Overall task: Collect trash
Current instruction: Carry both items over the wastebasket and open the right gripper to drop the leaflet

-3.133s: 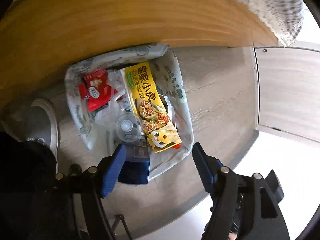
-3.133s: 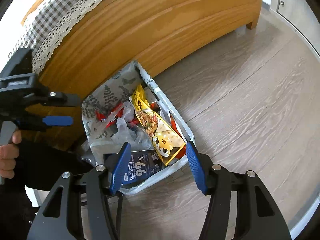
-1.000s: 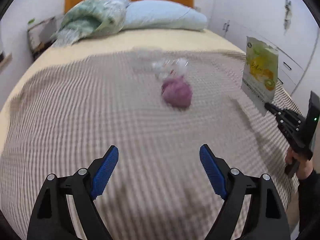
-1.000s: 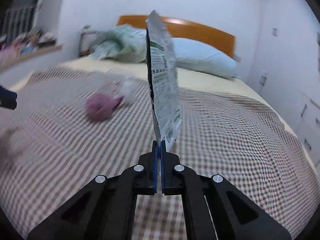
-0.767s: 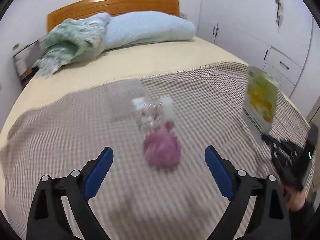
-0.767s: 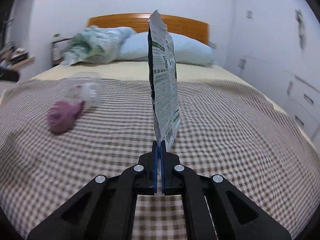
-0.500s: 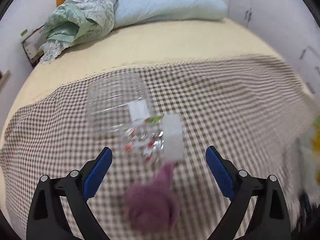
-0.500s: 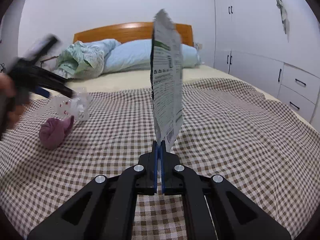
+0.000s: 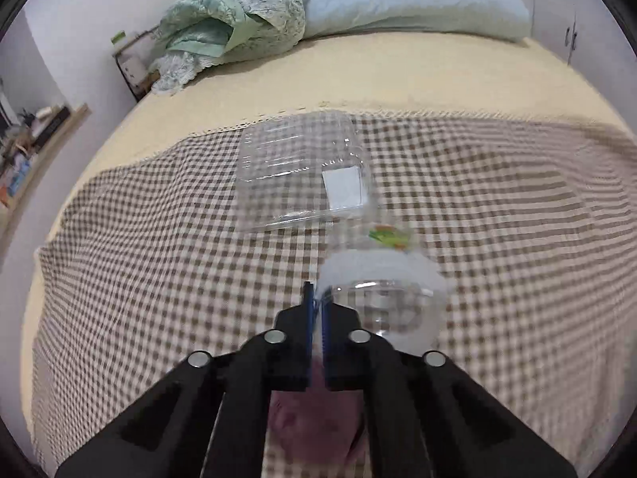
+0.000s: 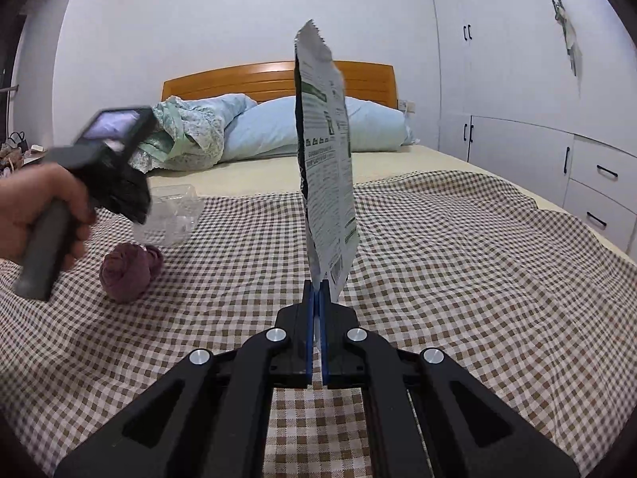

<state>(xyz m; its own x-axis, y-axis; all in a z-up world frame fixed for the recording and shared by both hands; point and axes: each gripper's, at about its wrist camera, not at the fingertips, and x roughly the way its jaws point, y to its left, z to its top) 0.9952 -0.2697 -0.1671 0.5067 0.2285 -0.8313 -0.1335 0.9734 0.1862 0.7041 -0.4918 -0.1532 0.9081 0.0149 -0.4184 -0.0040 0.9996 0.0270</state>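
My left gripper [image 9: 316, 298] points down at the checked bedspread. Its jaws are closing and stand together, with the rim of a clear plastic cup [image 9: 382, 302] pinched between the pads. The cup is blurred and carries a white label and green print. Beyond it lies an empty clear clamshell box [image 9: 302, 175]. A purple cloth ball [image 9: 314, 418] shows under the gripper's arms. My right gripper [image 10: 317, 290] is shut on the bottom corner of a snack pouch [image 10: 326, 167], which stands upright with its printed back facing right. The purple cloth ball [image 10: 127, 271] lies at its left.
A hand [image 10: 40, 207] holds the left gripper at the left of the right wrist view. A blue pillow [image 9: 410, 4] and a green quilt [image 9: 227, 20] lie at the headboard. White drawers [image 10: 597, 183] stand along the right, and a cluttered shelf [image 9: 40, 127] is on the left.
My left gripper moved forward over the purple cloth to the clear cup, and its jaws went from wide open to shut on the rim. The right gripper kept the pouch, nearly still.
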